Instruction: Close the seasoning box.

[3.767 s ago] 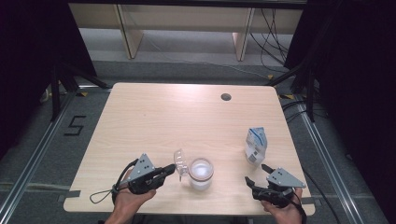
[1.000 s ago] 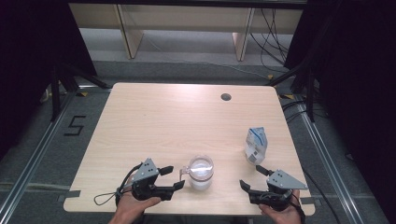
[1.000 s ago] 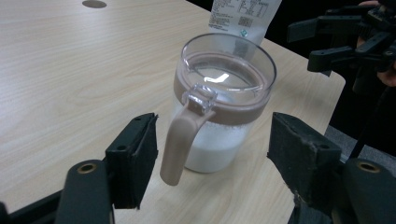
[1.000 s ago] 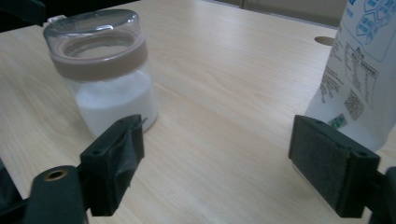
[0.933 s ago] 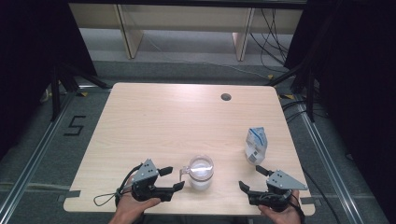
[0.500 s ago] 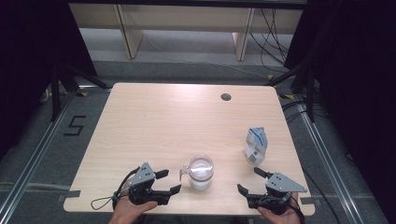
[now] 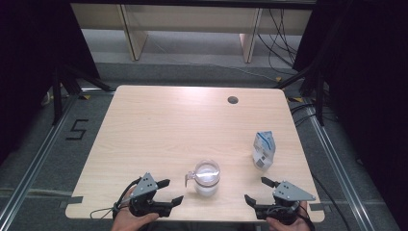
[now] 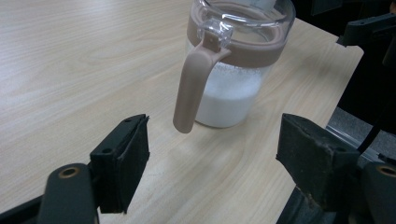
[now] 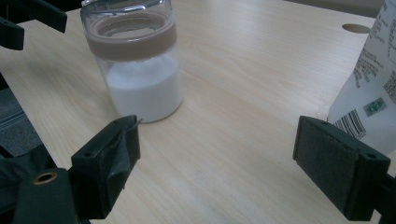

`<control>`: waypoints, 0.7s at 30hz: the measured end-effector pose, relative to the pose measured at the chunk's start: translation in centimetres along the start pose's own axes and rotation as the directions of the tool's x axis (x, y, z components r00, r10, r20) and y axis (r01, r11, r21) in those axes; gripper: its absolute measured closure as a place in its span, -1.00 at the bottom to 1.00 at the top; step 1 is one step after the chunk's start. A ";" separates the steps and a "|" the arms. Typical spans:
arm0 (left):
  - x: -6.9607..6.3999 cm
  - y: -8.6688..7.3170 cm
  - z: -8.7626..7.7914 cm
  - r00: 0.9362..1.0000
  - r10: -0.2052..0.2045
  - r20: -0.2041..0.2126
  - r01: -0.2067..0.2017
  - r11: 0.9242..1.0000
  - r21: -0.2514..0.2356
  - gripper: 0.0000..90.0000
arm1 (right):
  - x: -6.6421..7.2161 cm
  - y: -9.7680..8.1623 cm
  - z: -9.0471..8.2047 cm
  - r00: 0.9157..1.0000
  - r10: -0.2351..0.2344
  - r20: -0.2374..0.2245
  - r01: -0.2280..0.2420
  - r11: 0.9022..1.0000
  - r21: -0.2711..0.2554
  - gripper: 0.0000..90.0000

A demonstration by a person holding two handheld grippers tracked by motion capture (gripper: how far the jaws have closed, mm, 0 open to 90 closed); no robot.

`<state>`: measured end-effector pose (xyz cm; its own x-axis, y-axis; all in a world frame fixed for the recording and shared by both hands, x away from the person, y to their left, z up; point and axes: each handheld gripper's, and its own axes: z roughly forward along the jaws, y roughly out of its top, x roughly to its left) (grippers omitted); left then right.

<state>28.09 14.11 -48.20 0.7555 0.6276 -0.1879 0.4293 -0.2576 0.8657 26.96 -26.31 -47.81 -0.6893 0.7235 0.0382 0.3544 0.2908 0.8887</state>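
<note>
1. Clear glass jug (image 7: 207, 177) with a taupe band and handle, half full of white powder, stands near the pale wooden counter's (image 7: 163, 130) front edge.
2. Left tool (image 7: 166, 191) has just been opening; it gapes empty beside the handle (image 8: 194, 88).
3. Right tool (image 7: 258, 190) is released, near a white paper carton (image 7: 263, 149).
4. Judgement: the jug looks set down; next likely calls for the carton.
</note>
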 end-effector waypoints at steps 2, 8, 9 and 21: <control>-0.1 -0.2 -0.1 1.000 0.001 -0.013 -0.001 1.000 0.005 -0.46 | -0.1 -0.1 0.0 1.000 -0.022 0.006 0.022 1.000 -0.008 -0.65; -0.2 -0.9 -0.2 1.000 0.004 -0.015 -0.004 1.000 0.023 -0.48 | 0.1 -0.5 -0.2 1.000 0.004 0.005 -0.004 0.999 0.033 -0.65; -0.2 -1.0 -0.3 1.000 0.011 -0.028 -0.010 0.999 0.037 -0.49 | 0.2 -0.6 -0.2 1.000 0.018 -0.002 -0.018 0.999 0.050 -0.65; -0.5 -2.0 -0.1 1.000 0.013 -0.011 -0.013 0.998 0.061 -0.50 | 0.5 -1.4 -0.5 1.000 -0.005 -0.019 0.007 0.995 0.099 -0.65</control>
<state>26.79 14.39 -49.81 0.7555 0.6324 -0.1711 0.4492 -0.3099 0.8380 25.79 -26.65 -48.82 -0.7032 0.7097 0.0425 0.4104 0.3564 0.8394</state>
